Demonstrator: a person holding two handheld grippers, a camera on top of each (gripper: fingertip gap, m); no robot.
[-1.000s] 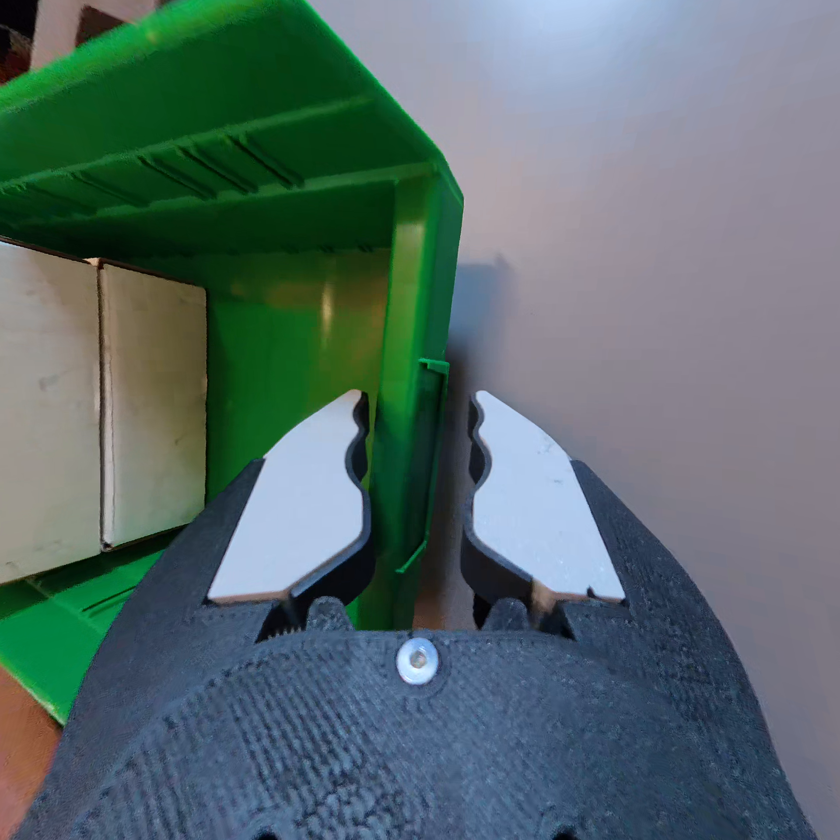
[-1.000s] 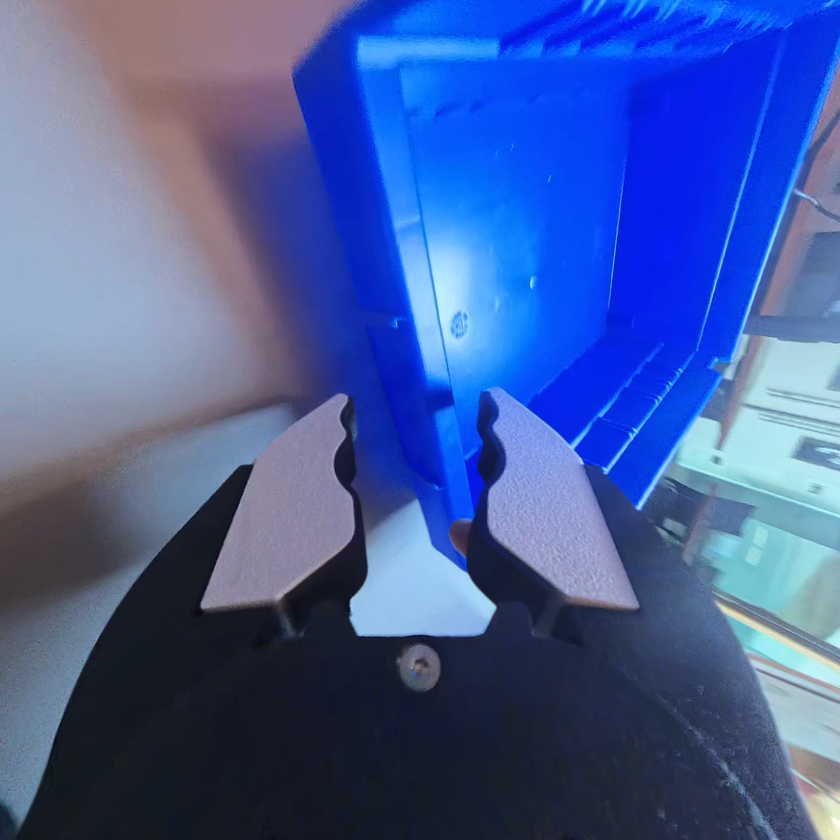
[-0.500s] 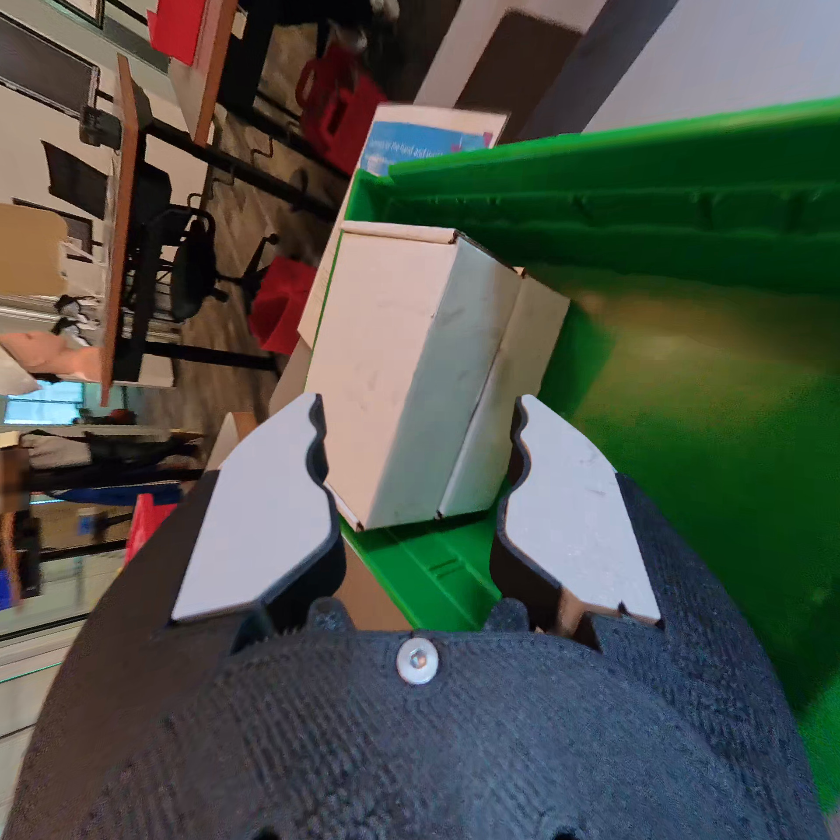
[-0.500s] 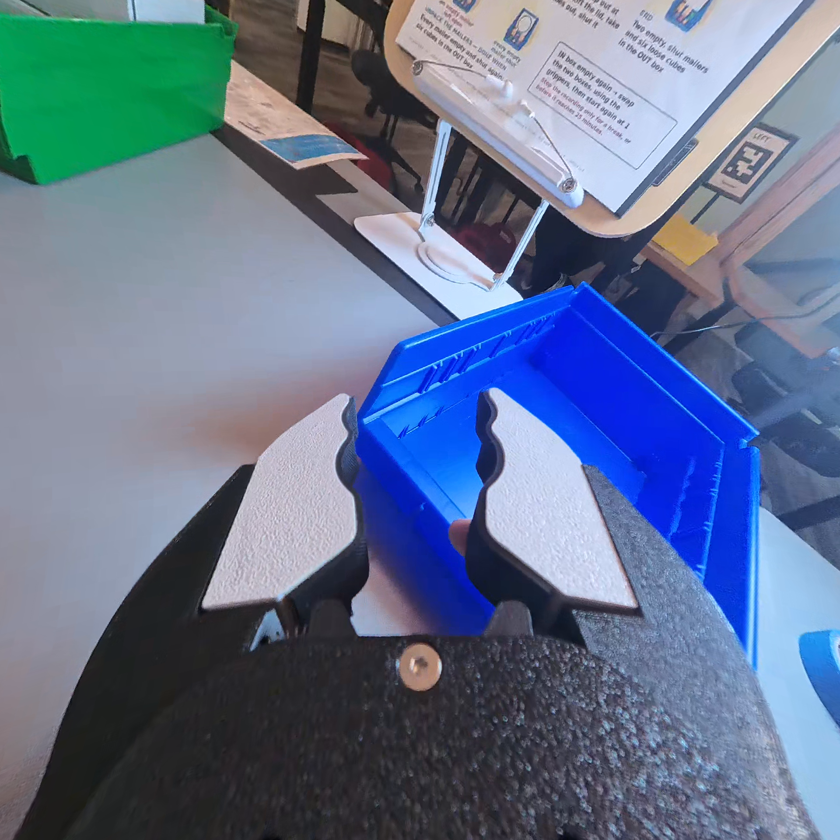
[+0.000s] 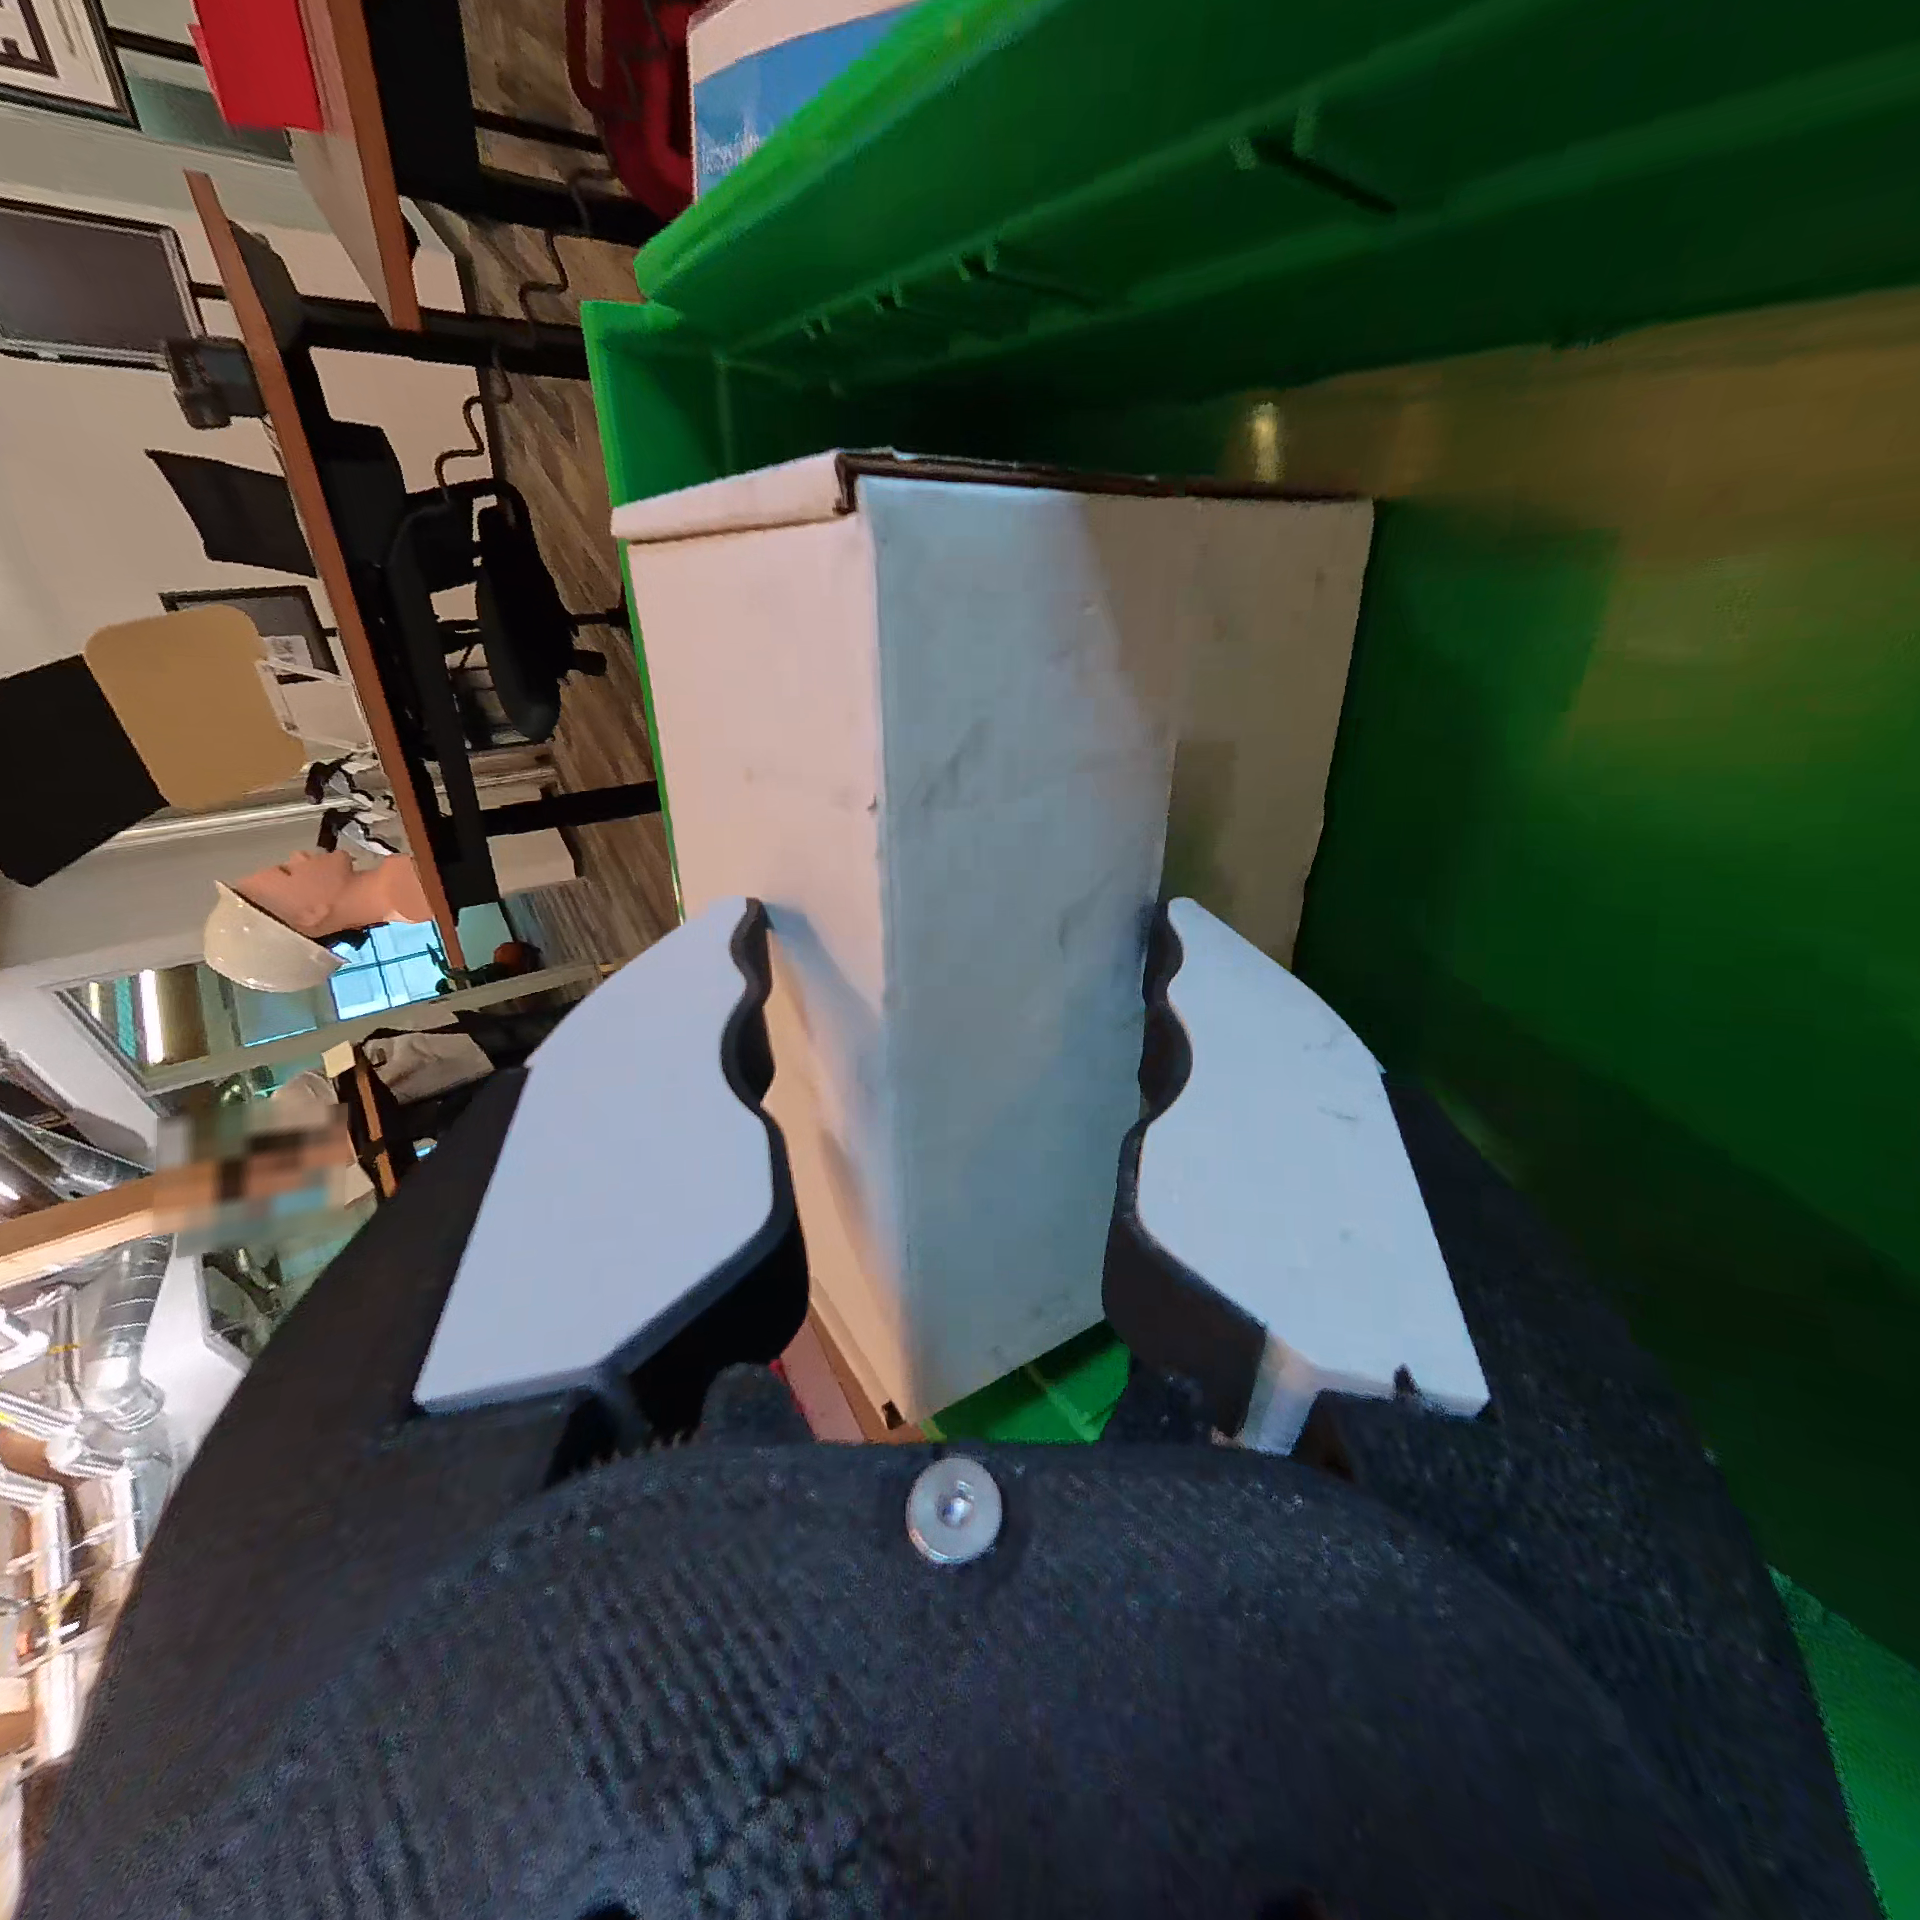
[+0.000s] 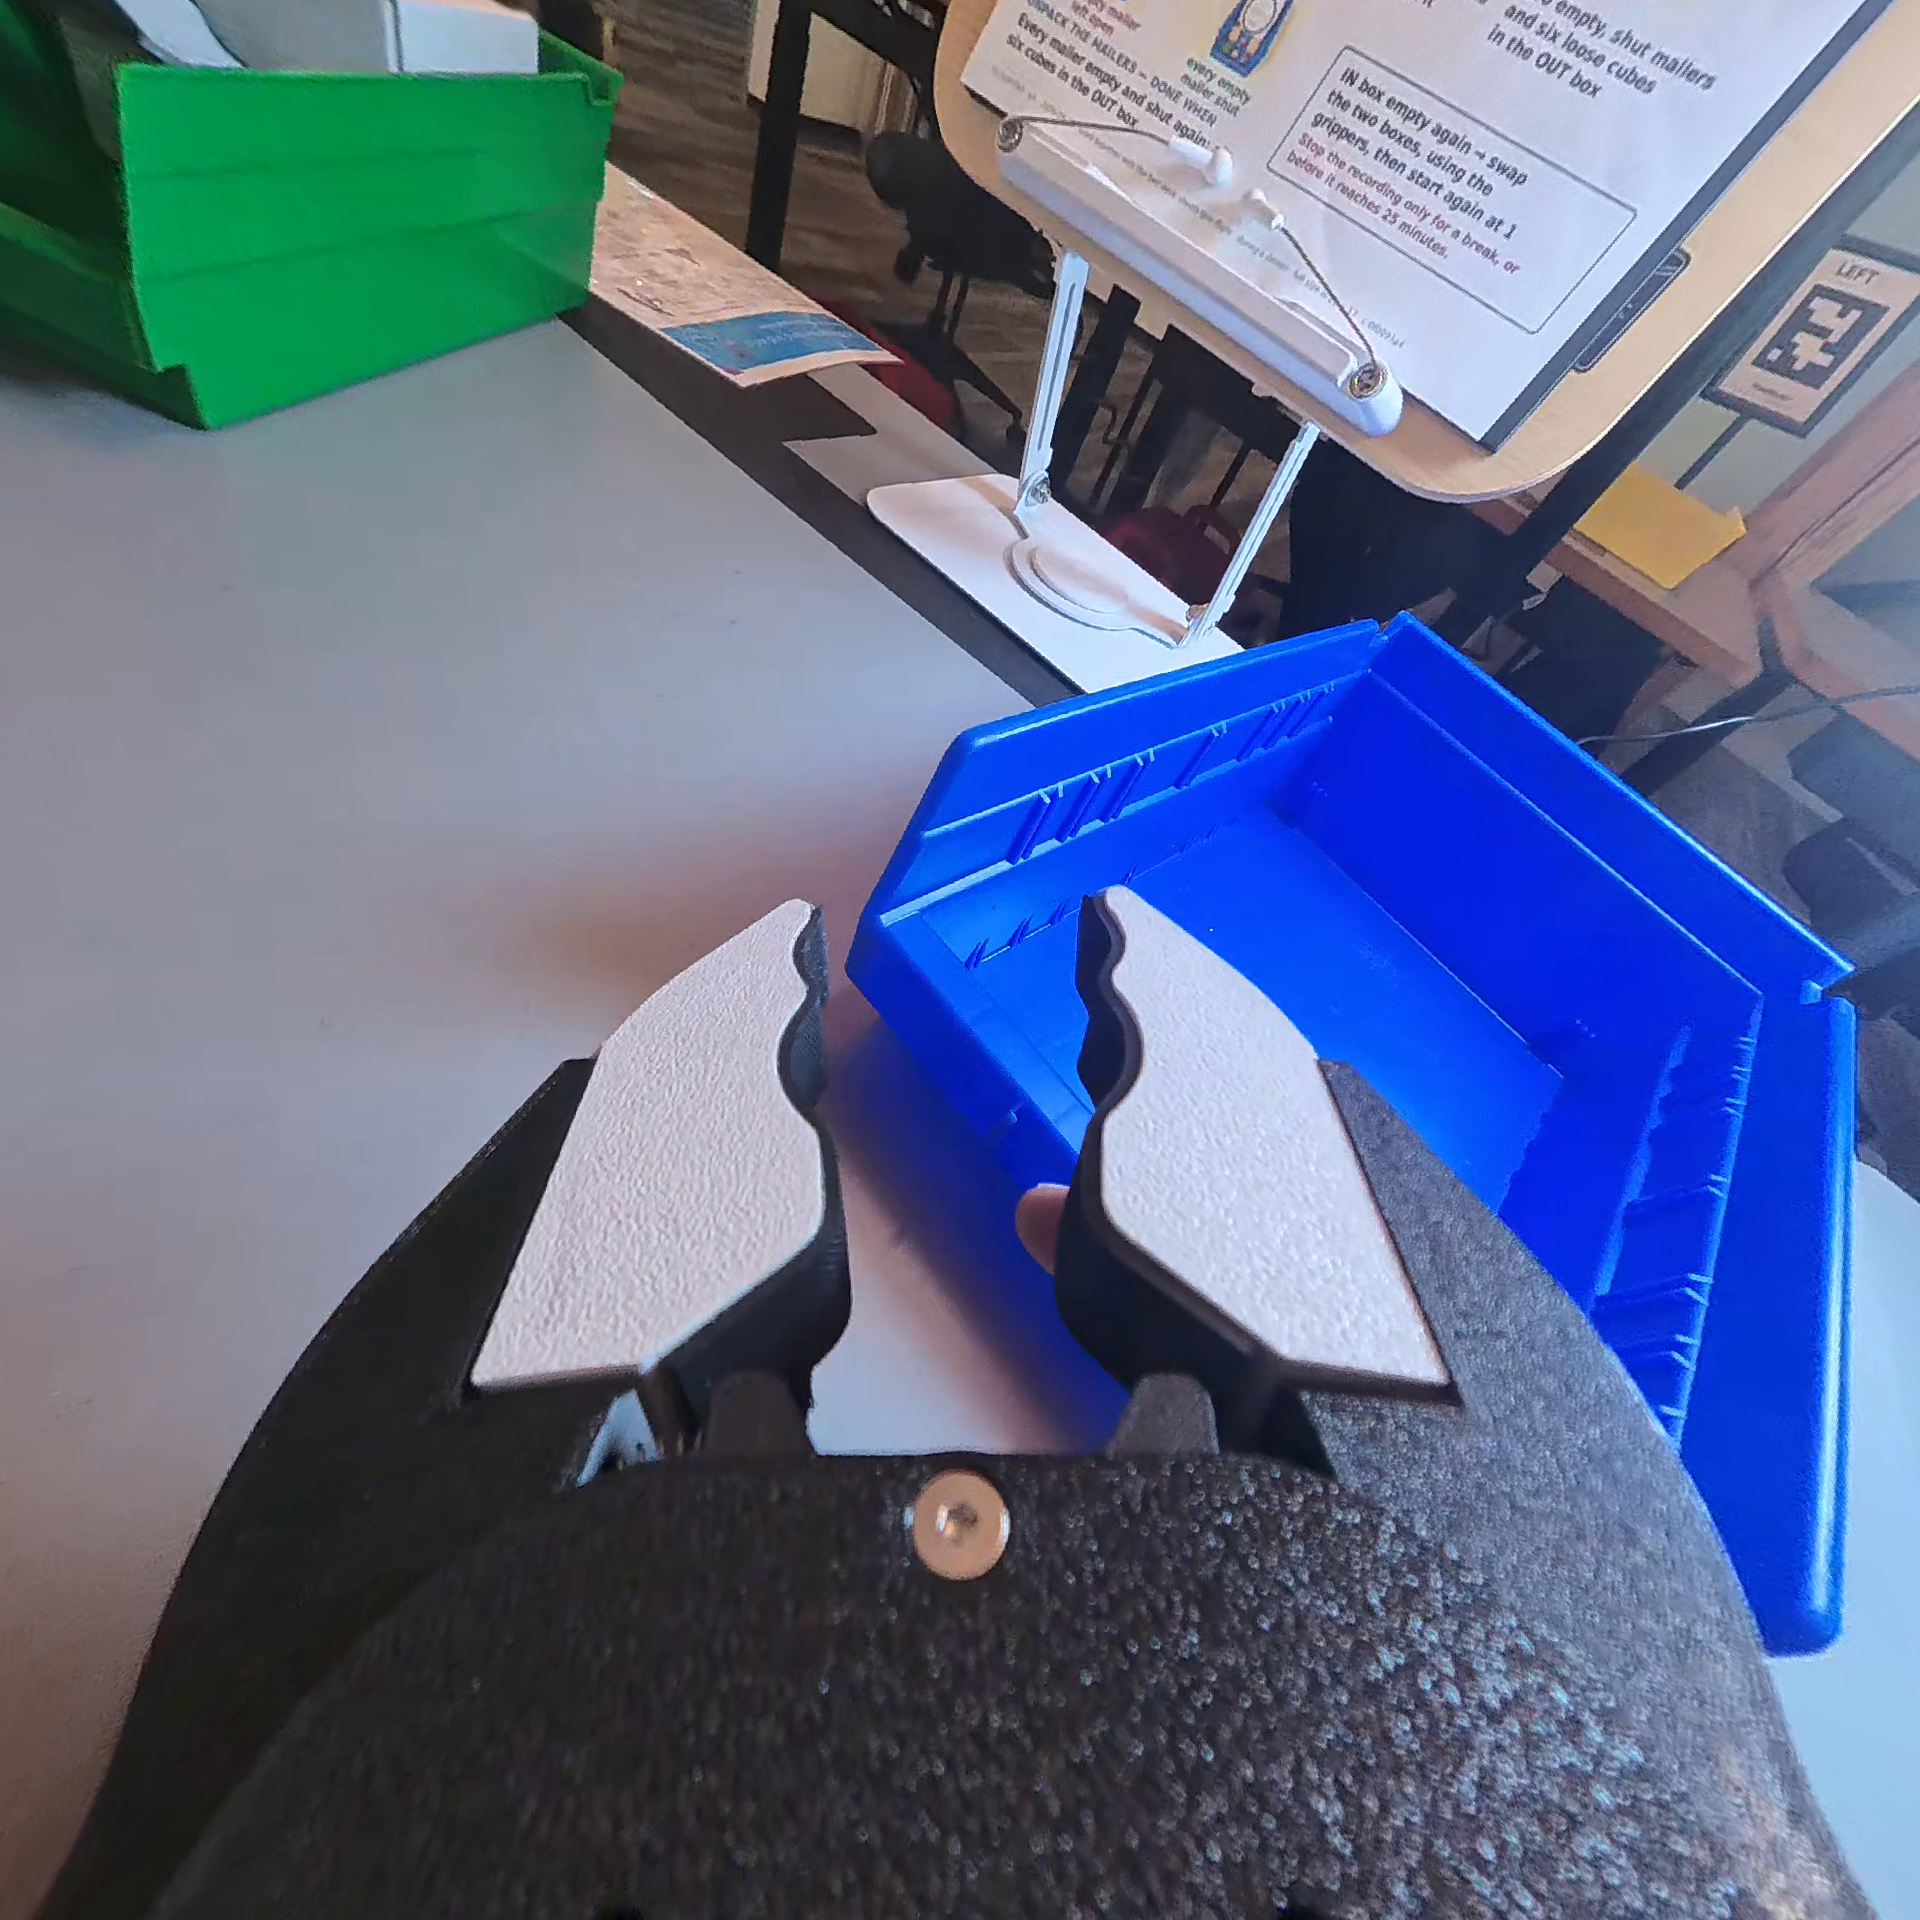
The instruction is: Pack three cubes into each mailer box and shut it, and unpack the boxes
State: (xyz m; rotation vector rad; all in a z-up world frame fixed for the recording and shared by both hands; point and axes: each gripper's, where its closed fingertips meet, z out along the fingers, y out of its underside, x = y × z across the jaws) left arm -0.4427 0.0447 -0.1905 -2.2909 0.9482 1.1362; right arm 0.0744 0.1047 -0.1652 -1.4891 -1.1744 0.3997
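In the left wrist view, which is rolled on its side, two white mailer boxes stand side by side in the green bin (image 5: 1558,727). My left gripper (image 5: 956,925) is open, with one finger on each side of a corner edge of the near mailer box (image 5: 997,831). The second mailer box (image 5: 1257,707) is just behind it. My right gripper (image 6: 951,925) is shut on the near wall of the empty blue bin (image 6: 1403,935), left finger outside and right finger inside. No cubes show.
The grey table (image 6: 312,779) stretches left of the blue bin. The green bin (image 6: 343,239) stands at its far left. A document stand (image 6: 1299,156) with a white base (image 6: 1039,561) and a paper sheet (image 6: 727,312) are at the far edge. Some 50 centimeters of space lies between my two pairs of fingers.
My left gripper let go of the green bin's wall, opened wider, swung round and moved in over the near mailer box. My right gripper set the tilted blue bin down flat, still holding its wall.
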